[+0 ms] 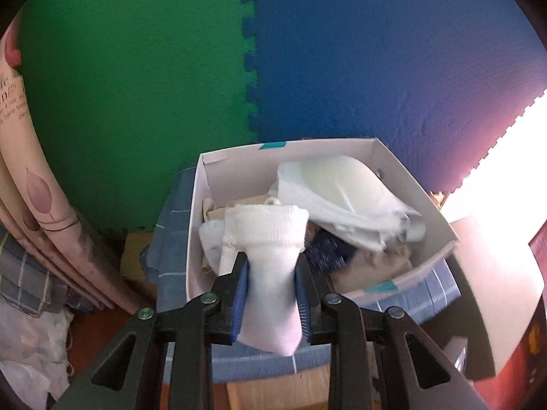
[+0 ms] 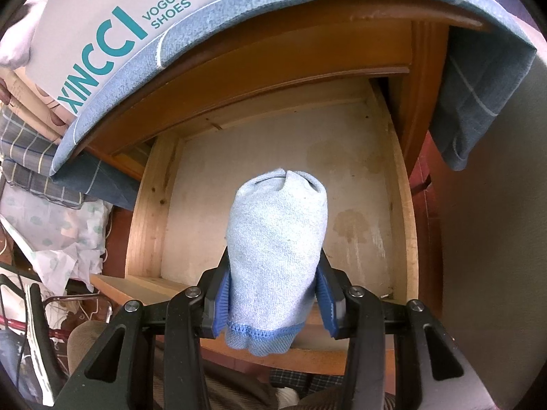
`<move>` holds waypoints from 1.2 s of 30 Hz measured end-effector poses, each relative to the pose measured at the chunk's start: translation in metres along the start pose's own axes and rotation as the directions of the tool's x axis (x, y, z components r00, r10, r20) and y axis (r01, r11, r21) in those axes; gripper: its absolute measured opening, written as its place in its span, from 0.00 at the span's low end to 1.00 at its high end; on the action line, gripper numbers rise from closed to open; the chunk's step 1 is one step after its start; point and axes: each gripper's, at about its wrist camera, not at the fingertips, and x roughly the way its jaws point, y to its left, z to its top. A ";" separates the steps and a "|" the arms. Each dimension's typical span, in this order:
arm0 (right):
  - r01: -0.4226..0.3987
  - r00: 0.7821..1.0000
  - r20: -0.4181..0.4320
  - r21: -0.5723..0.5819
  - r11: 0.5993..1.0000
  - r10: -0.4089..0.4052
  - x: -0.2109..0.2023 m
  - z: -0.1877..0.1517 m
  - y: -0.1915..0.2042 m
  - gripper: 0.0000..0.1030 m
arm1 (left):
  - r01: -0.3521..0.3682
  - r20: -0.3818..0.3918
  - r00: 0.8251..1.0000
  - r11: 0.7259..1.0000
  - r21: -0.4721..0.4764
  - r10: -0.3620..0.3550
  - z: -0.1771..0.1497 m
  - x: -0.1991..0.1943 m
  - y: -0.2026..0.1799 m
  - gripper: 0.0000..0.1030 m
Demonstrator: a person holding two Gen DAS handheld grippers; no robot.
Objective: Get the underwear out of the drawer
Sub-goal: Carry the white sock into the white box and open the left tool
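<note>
- While both grippers are gripping rolled garments, the left gripper (image 1: 270, 283) is pinching a white roll (image 1: 265, 259) between nearly closed jaws, holding it above the shoe box (image 1: 434, 205) on top of the cabinet.
- The right gripper (image 2: 273, 297) is clamping a pale blue roll (image 2: 277, 235), jaws a little wider, over the pulled-out wooden drawer (image 2: 147, 212).
- Both rolls are looking soft, light and squashable; they are bulging past the pads, so nothing is likely to break, though smooth knit could be slipping if held loosely.
- A grip across the middle of the roll, as now, seems best; grabbing a loose edge would probably be unrolling it.
- The shoe box is holding a heap: a cream padded garment (image 1: 342, 188), something dark blue (image 1: 324, 251) and beige cloth (image 1: 372, 266).
- The drawer's stained floor is showing bare around the blue roll; what lies under the roll I cannot tell.
- A blue cloth (image 2: 478, 102) is draping over the cabinet top under the box.
</note>
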 end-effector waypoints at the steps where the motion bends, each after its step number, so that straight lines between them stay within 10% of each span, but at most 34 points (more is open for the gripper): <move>1: -0.003 1.000 0.000 0.002 1.000 0.003 0.000 0.000 0.000 0.40 | -0.004 -0.003 1.000 1.000 0.006 0.004 0.001 0.004 0.000 0.25; 17: -0.014 1.000 -0.003 0.003 1.000 0.015 -0.003 0.000 -0.003 0.39 | -0.063 -0.075 0.995 0.998 0.003 0.064 0.010 0.064 0.004 0.27; 36: 0.005 1.000 -0.004 -0.011 1.000 -0.005 0.000 0.002 0.004 0.39 | -0.056 0.015 0.998 0.998 -0.039 0.057 0.012 0.011 0.010 0.52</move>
